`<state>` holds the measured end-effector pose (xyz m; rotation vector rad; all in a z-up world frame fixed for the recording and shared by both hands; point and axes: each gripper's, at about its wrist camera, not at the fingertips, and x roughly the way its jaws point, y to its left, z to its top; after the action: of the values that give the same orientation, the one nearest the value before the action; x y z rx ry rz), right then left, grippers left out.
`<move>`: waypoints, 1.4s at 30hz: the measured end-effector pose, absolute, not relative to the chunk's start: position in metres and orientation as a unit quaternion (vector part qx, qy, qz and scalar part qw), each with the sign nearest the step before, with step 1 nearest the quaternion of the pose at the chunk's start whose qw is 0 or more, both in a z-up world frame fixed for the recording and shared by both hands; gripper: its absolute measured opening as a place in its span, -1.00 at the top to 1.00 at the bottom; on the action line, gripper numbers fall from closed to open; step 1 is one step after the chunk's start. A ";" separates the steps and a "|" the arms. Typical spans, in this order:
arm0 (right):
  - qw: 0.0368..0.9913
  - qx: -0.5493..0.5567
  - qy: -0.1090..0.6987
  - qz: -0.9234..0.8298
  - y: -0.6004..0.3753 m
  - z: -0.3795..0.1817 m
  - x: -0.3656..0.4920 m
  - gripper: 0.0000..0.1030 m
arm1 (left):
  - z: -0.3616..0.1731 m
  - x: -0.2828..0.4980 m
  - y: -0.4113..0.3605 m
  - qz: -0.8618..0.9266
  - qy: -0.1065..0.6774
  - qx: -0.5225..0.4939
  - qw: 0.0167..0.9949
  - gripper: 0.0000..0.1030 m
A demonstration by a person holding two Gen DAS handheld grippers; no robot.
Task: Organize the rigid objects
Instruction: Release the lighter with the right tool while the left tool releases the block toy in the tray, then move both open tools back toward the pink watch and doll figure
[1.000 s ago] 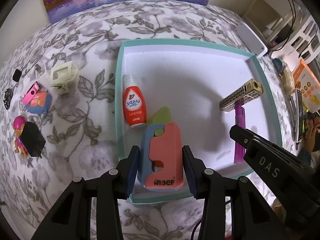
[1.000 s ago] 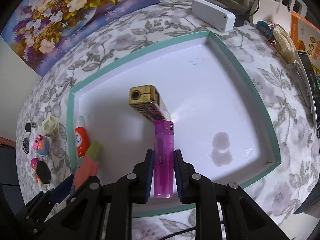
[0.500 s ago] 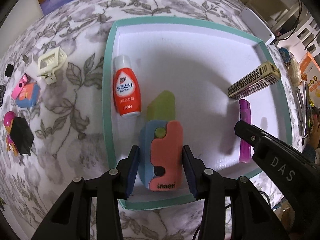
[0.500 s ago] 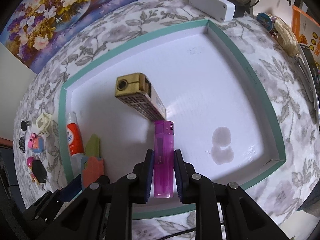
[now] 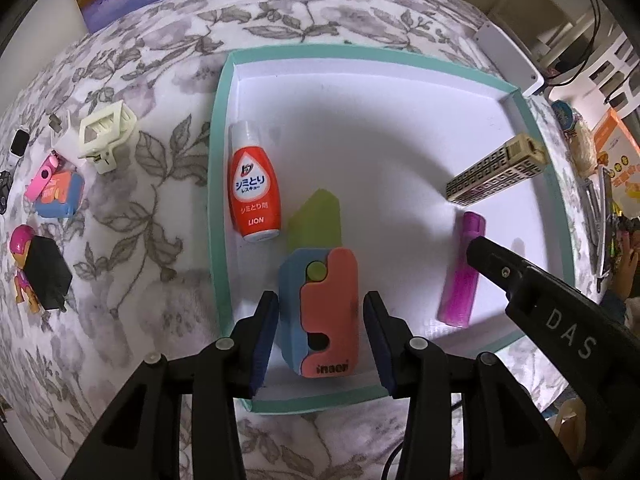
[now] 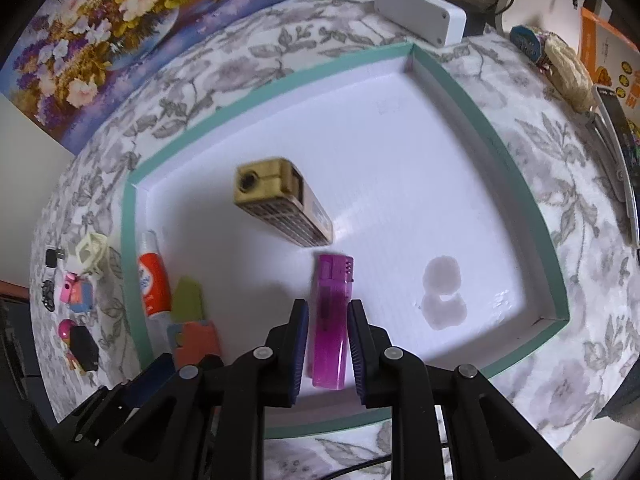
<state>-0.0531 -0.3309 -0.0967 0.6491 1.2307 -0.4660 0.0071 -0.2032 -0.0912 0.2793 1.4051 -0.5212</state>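
Observation:
A white tray with a teal rim (image 5: 214,184) (image 6: 500,140) lies on the floral cloth. In it are a red Lion bottle (image 5: 253,192) (image 6: 152,280), a blue-and-coral toy knife with a green blade (image 5: 320,304) (image 6: 192,328), a gold patterned lighter (image 5: 496,176) (image 6: 280,208) and a purple lighter (image 5: 462,276) (image 6: 330,320). My left gripper (image 5: 320,340) is open, its jaws a little clear of the toy knife on both sides. My right gripper (image 6: 328,344) is open, jaws just off the purple lighter lying on the tray floor.
Left of the tray lie a cream hair clip (image 5: 106,136), a pink-and-blue toy (image 5: 56,192), a pink figure with a black block (image 5: 38,272) and small black items. A white box (image 6: 420,12), snacks and an orange box (image 6: 608,52) sit at the right.
Both grippers have opened: the left let go of the toy knife and the right let go of the purple lighter, and both objects now rest in the tray.

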 end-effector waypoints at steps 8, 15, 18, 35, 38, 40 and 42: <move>0.763 0.291 0.538 -0.208 -0.328 -0.076 -0.054 0.57 | -0.068 0.015 -0.192 -0.233 0.620 0.112 0.741 -0.05; 0.765 0.291 0.537 -0.206 -0.329 -0.074 -0.053 0.57 | -0.056 0.029 -0.167 -0.193 0.610 0.091 0.763 -0.05; 0.766 0.287 0.539 -0.202 -0.326 -0.075 -0.052 0.57 | -0.056 0.034 -0.159 -0.177 0.611 0.080 0.768 -0.05; 0.765 0.251 0.551 -0.218 -0.319 -0.077 -0.046 -0.66 | -0.064 0.050 -0.125 -0.086 0.608 0.068 0.786 -0.80; 0.764 0.252 0.551 -0.222 -0.319 -0.078 -0.046 -0.82 | -0.065 0.053 -0.118 -0.084 0.609 0.057 0.786 -0.83; 0.763 0.252 0.552 -0.225 -0.320 -0.079 -0.047 -1.00 | -0.064 0.056 -0.114 -0.081 0.609 0.050 0.788 -0.83; 0.761 0.252 0.553 -0.226 -0.321 -0.080 -0.047 -1.00 | -0.064 0.059 -0.108 -0.075 0.607 0.048 0.790 -0.83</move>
<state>-0.0468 -0.3210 -0.0805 0.5490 1.2029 -0.4909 0.0591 -0.1084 -0.0641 0.1036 1.3066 -0.1606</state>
